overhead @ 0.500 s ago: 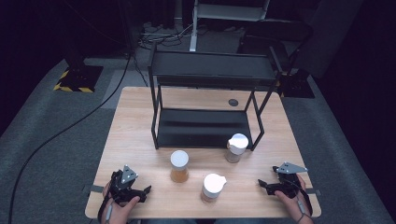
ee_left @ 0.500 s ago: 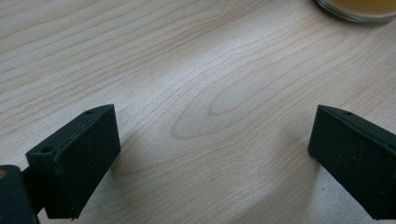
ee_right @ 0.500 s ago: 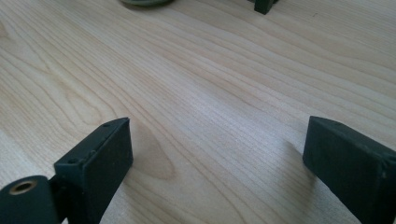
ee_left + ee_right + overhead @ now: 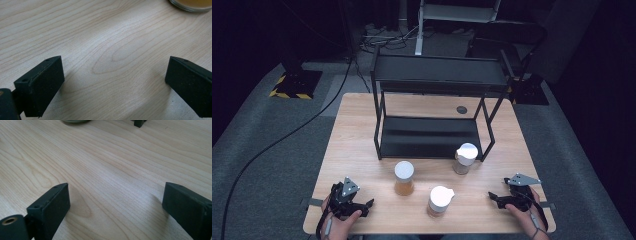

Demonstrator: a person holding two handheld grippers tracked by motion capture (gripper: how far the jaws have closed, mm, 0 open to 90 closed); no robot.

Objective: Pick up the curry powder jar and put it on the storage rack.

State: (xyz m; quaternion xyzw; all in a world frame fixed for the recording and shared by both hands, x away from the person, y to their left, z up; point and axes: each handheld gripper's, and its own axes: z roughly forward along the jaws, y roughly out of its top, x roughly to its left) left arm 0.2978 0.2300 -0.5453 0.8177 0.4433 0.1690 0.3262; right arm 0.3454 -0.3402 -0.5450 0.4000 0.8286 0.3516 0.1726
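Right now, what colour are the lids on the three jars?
White, or a pale silvery white, on all three jars. The high view shows them best.

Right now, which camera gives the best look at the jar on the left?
The high view: the left jar stands whole, white lid over amber contents, before the black rack. The left gripper view catches just its base; the right gripper view shows an unidentifiable base.

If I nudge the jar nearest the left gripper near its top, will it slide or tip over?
The jar stands upright, taller than wide, so a high push probably tips it. Its amber filling suggests some weight, so it may resist first. The wooden table looks smooth; a low push likely slides it.
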